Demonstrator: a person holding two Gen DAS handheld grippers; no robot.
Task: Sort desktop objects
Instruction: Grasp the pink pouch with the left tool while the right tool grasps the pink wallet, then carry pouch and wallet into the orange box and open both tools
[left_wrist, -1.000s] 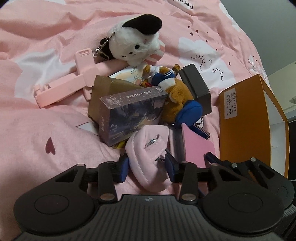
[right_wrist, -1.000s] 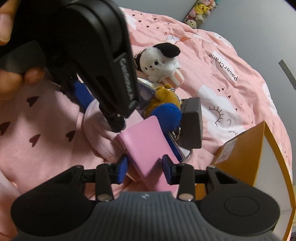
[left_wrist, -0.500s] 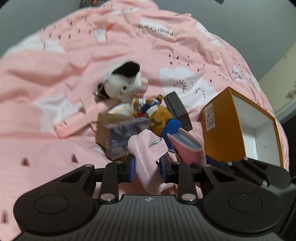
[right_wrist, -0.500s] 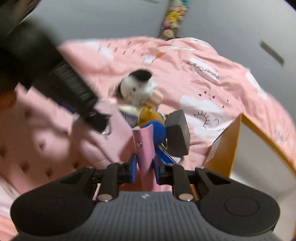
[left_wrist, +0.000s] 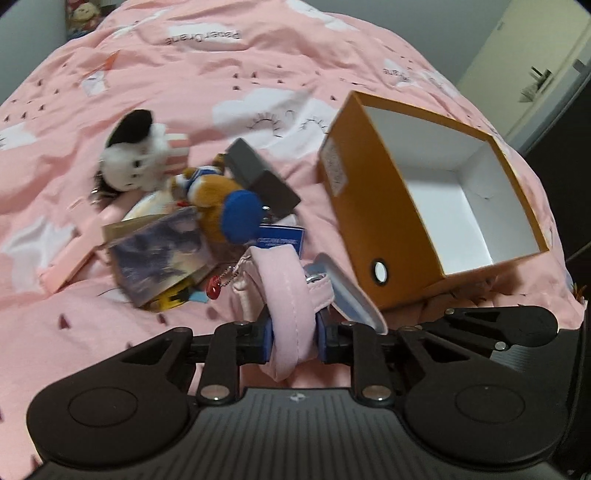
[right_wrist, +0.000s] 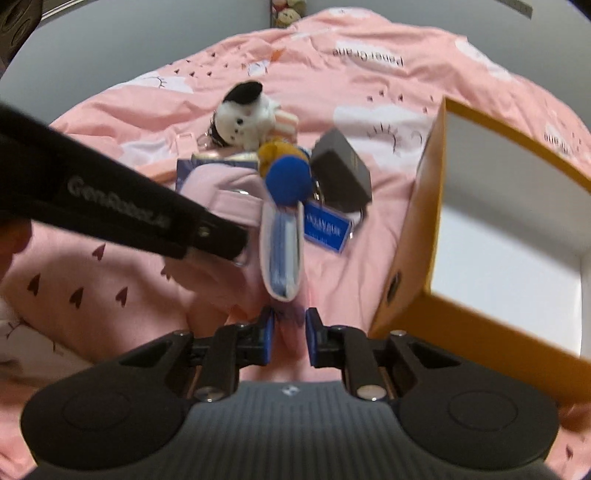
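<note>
My left gripper (left_wrist: 294, 338) is shut on a pale pink padded pouch (left_wrist: 286, 295) and holds it above the bedspread. My right gripper (right_wrist: 289, 339) is shut on a pink wallet (right_wrist: 282, 254) held on edge, its blue inside showing. The wallet also shows in the left wrist view (left_wrist: 347, 291), beside the pouch. An open orange box (left_wrist: 436, 206) with a white inside stands to the right; in the right wrist view its wall (right_wrist: 424, 229) is close on the right. The left gripper's body (right_wrist: 122, 214) crosses the right wrist view.
A pile lies on the pink bedspread (left_wrist: 258, 66): a white and black plush (left_wrist: 136, 162), a brown plush with a blue ball (left_wrist: 221, 199), a dark grey box (left_wrist: 262, 181), a photo card box (left_wrist: 159, 254), a blue tag (left_wrist: 280, 238) and a pink flat piece (left_wrist: 70, 266).
Both grippers have lifted and pulled back from the pile, carrying the pouch and the wallet. The orange box's opening now shows more fully on the right.
</note>
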